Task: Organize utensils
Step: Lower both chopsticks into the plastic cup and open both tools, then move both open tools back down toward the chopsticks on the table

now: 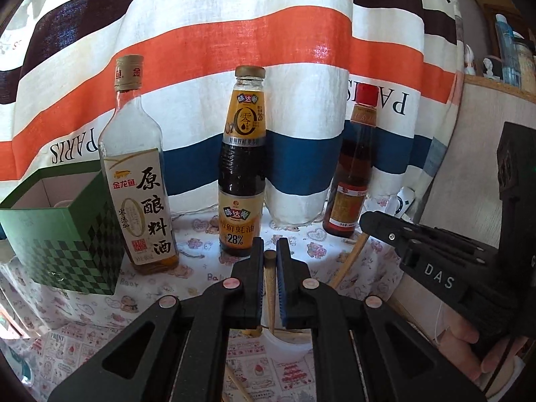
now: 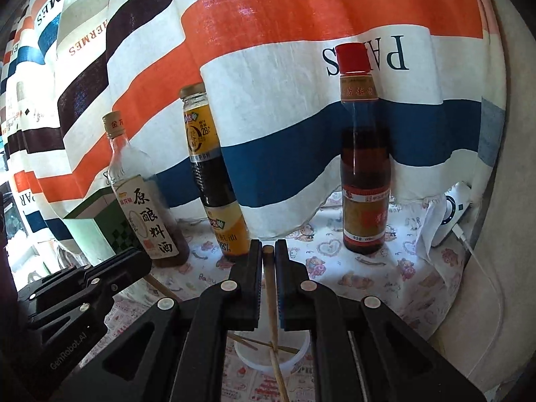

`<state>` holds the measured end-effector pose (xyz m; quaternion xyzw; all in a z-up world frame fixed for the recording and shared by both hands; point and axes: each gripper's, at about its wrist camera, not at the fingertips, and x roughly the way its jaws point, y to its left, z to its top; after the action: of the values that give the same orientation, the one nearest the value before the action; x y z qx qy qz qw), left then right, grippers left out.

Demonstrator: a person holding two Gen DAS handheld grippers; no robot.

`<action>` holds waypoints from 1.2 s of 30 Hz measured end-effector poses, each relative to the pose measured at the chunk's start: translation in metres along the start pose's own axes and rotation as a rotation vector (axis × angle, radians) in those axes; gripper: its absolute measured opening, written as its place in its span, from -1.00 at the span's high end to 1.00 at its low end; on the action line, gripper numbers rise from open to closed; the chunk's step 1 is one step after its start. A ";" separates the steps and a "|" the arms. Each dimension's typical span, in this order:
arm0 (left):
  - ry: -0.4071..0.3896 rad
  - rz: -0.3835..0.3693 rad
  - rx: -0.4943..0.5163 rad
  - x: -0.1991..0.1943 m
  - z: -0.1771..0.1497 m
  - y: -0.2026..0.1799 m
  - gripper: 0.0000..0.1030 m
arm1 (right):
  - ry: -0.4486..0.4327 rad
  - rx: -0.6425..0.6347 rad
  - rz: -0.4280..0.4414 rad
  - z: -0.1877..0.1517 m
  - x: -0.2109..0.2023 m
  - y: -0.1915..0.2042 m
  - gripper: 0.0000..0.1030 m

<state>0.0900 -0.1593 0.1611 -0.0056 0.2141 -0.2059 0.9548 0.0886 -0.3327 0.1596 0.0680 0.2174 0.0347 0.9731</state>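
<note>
Chopsticks are the utensils here: one wooden chopstick (image 1: 270,288) is clamped between the closed fingers of the left gripper (image 1: 270,261), and a second chopstick (image 2: 272,301) is pinched the same way in the right gripper (image 2: 268,261). Each stick slants down from the fingertips toward a white round cup (image 2: 271,355) that stands on the table (image 2: 368,268) directly beneath the grippers; thin sticks lie crossed over its rim. Whether the held chopsticks' lower ends touch the cup I cannot tell.

Behind, on the patterned tablecloth, three bottles stand upright in a row: a cooking wine bottle (image 1: 140,181) nearly empty with a little amber liquid at the bottom, an oyster sauce bottle (image 1: 243,167) filled dark to the shoulder, and a red-capped bottle (image 2: 363,154) holding brown liquid. An open green checkered box (image 1: 63,231) stands just left of the wine bottle, its contents hidden. A striped curtain (image 1: 268,33) hangs behind.
</note>
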 end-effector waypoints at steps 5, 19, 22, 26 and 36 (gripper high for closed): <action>-0.021 -0.025 -0.020 -0.012 -0.004 0.006 0.80 | 0.036 0.014 0.014 -0.001 -0.009 -0.002 0.45; -0.215 0.184 -0.020 -0.129 -0.053 0.061 -0.74 | -0.116 -0.038 0.037 -0.059 -0.131 0.038 -0.24; -0.215 0.267 0.050 -0.129 -0.086 0.071 -0.74 | -0.118 -0.040 0.001 -0.091 -0.134 0.042 -0.25; -0.159 0.322 0.011 -0.120 -0.122 0.083 -0.82 | -0.090 -0.076 -0.069 -0.124 -0.114 0.047 -0.25; 0.050 0.288 -0.067 -0.065 -0.177 0.099 -0.84 | 0.046 0.026 -0.082 -0.165 -0.057 0.024 -0.25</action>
<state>0.0016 -0.0294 0.0168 -0.0018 0.2434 -0.0596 0.9681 -0.0342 -0.2950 0.0393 0.0707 0.2425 -0.0064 0.9675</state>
